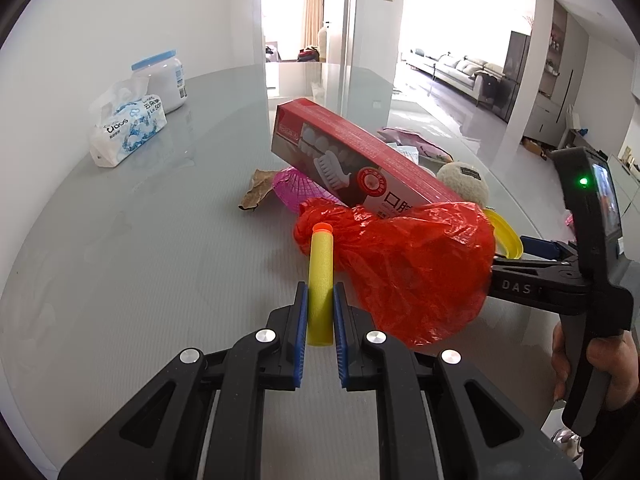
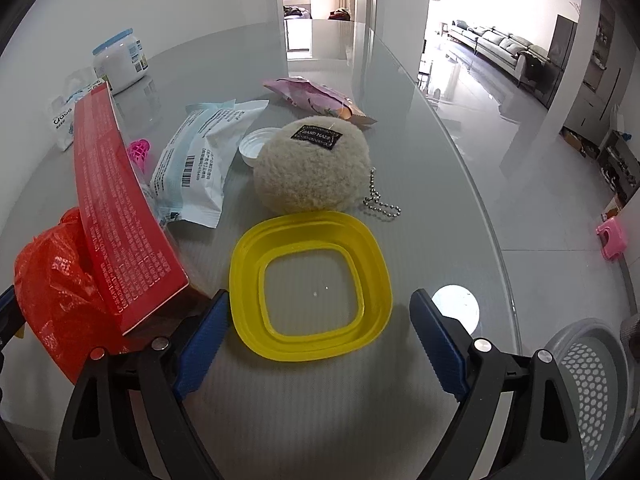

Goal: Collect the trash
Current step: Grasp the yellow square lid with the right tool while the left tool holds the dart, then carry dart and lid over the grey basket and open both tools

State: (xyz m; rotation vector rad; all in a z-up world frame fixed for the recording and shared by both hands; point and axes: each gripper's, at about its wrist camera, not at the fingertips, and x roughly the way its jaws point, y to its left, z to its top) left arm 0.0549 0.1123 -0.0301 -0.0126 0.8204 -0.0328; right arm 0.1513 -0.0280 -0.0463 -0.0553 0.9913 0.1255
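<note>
My left gripper point(image 1: 320, 300) is shut on a yellow foam dart with an orange tip point(image 1: 321, 280), held above the glass table. Just right of it lie a crumpled red plastic bag point(image 1: 404, 264) and a long red box point(image 1: 352, 156) resting tilted on the bag. My right gripper point(image 2: 320, 320) stands wide open, its blue pads on either side of the near edge of a yellow square lid point(image 2: 312, 284); nothing is pressed. Beyond the lid sit a fluffy cream pouch with a bead chain point(image 2: 310, 164), a white and blue wrapper point(image 2: 196, 164) and a pink wrapper point(image 2: 316, 98).
A tissue pack point(image 1: 128, 128) and a white jar with a blue lid point(image 1: 164, 80) stand at the far left. A dry leaf point(image 1: 256, 190) and pink mesh point(image 1: 296, 190) lie by the box. A grey perforated basket point(image 2: 588, 384) sits below the table edge at right.
</note>
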